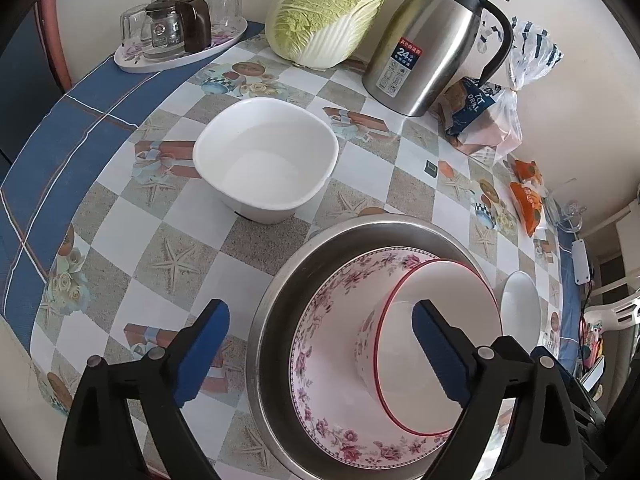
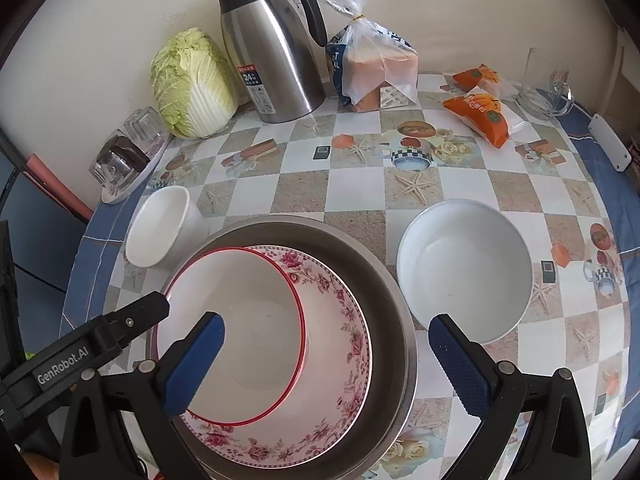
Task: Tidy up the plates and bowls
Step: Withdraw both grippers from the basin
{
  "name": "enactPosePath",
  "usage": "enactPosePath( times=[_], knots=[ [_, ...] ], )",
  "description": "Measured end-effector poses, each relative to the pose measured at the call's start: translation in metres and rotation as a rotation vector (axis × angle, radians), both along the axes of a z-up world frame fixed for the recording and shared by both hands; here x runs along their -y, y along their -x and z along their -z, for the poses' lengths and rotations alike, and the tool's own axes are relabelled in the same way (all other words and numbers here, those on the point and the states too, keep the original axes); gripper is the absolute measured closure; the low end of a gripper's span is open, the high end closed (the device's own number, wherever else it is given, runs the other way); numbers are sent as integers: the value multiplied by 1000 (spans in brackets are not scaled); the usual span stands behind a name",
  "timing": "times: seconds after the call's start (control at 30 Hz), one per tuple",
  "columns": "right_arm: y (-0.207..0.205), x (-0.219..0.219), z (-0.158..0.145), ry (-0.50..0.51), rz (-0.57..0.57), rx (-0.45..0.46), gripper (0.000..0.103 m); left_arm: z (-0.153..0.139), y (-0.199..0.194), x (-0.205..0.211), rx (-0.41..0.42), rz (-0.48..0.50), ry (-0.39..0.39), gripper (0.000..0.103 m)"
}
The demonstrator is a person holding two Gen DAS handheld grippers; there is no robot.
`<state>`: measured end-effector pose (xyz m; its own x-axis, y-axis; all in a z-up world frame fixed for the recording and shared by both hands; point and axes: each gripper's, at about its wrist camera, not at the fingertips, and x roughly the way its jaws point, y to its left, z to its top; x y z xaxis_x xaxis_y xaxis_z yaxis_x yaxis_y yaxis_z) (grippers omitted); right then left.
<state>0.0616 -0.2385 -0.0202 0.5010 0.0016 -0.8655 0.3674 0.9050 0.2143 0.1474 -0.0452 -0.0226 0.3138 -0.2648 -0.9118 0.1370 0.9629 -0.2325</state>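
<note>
red-rimmed bowl (image 2: 240, 344) upright, mouth up, nested in floral plate (image 2: 332, 412), steel basin (image 2: 384, 280)

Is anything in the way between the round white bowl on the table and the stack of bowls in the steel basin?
Nothing visible. The round white bowl sits on bare tablecloth beside the steel basin, with only the basin's rim between it and the red-rimmed bowl on top.

Cabbage (image 2: 192, 84): at back edge of table (image 2: 304, 192), by the wall.
Jug (image 2: 272, 52): just beside cabbage.
Bread (image 2: 376, 68): beside jug.
Orange packets (image 2: 480, 108): back right.
Glasses tray (image 1: 176, 52): back left corner.
</note>
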Motion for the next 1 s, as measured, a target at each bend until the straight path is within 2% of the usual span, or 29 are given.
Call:
enactPosePath(
  times=[0.3,0.5,1.0],
  knots=[
    [1,1,-1,4,5,5,0,-4,-3,-7,16,-7,-26,9],
    [1,-8,-15,6,-7,44,0,-18,-6,-22,62,-38,-5,9],
    [-11,-58,-24,5,-57,76,0,-29,-18,-95,96,-209,-14,8]
  ],
)
